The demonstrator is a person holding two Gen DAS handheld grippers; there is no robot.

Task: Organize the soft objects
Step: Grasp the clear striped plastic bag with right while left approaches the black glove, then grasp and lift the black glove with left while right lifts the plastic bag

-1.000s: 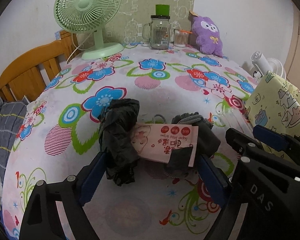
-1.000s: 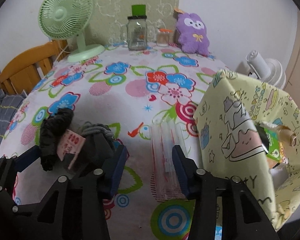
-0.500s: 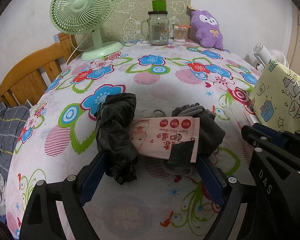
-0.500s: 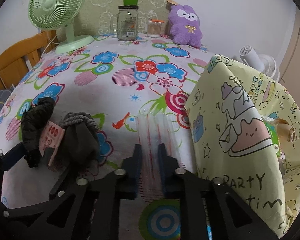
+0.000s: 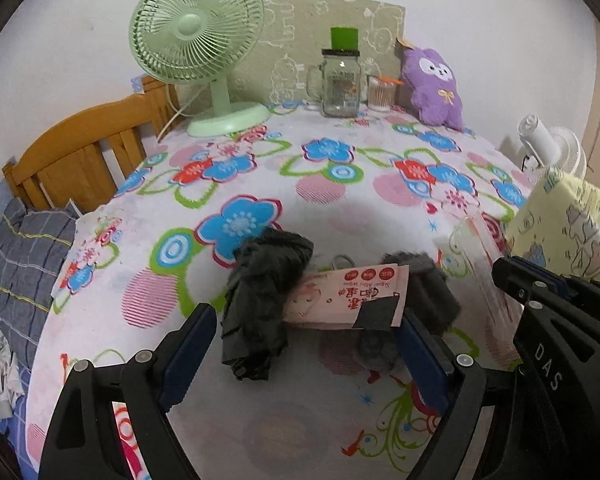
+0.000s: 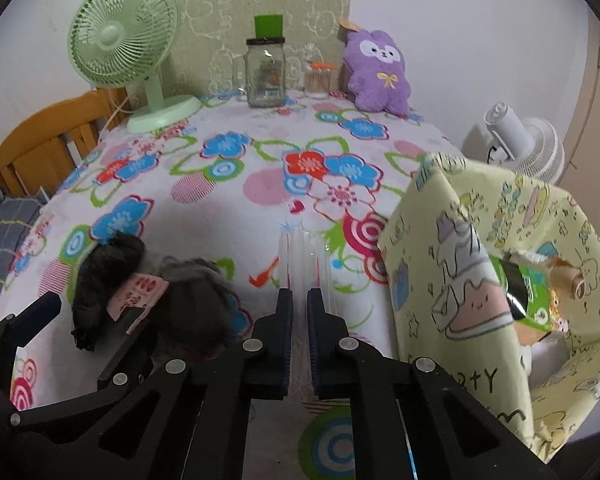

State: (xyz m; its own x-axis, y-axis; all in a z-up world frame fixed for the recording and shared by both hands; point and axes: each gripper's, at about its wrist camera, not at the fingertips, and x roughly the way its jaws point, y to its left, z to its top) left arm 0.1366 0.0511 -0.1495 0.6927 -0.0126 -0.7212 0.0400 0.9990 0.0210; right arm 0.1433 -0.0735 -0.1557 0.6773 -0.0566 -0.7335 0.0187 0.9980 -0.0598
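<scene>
With the clear plastic pack (image 6: 306, 256) pinched between the closed right gripper (image 6: 299, 300) beside the yellow fabric bin (image 6: 500, 280), the black cloth (image 5: 264, 300), wipes packet (image 5: 348, 296) and grey knit (image 5: 428, 292) are left unsorted between the spread left gripper (image 5: 304, 344).

left gripper (image 5: 304, 344) spread wide around black cloth (image 5: 264, 300), wipes pack (image 5: 346, 296), grey cloth (image 5: 424, 292), floral tablecloth (image 5: 320, 184)

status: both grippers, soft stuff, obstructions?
Left gripper open around pink wipes pack. Right gripper shut on clear plastic bag. Yellow cartoon-print box close right.
</scene>
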